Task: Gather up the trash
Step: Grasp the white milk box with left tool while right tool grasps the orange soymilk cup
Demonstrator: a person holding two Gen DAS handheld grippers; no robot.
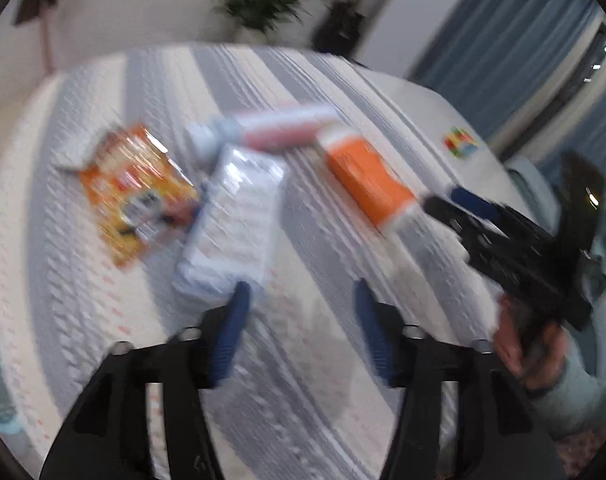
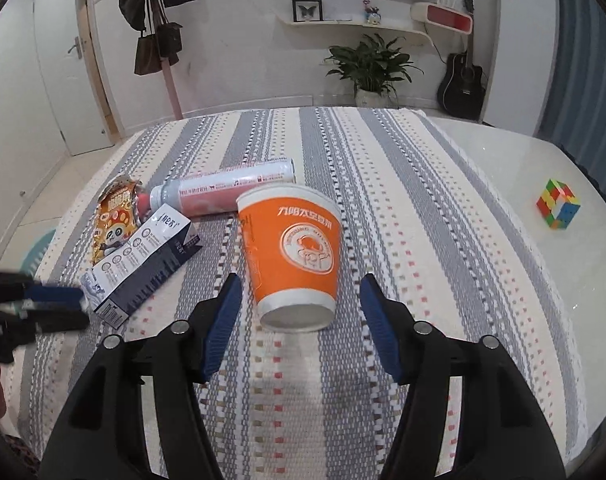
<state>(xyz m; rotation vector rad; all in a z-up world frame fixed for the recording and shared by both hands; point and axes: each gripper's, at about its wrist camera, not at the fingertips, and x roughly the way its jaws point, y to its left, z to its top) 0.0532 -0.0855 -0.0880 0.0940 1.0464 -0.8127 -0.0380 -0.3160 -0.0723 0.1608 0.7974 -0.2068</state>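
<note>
The left wrist view is smeared by heavy motion blur: the snack bag [image 1: 137, 192] and the carton [image 1: 233, 220] ahead of the jaws lose all print, and the orange cup [image 1: 367, 180] beyond the right jaw streaks sideways. The right wrist view is sharp, with lettering on the cup [image 2: 295, 248] between the jaws readable. Light is soft, even indoor light; shadows under objects are faint. The bare tabletop [image 2: 503, 168] far right of the jaws shows mild sheen. Both pictures bow strongly and darken at their round edges.

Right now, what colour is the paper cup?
Orange with white rims and a white logo; the paper cup shows best in the right wrist view.
</note>
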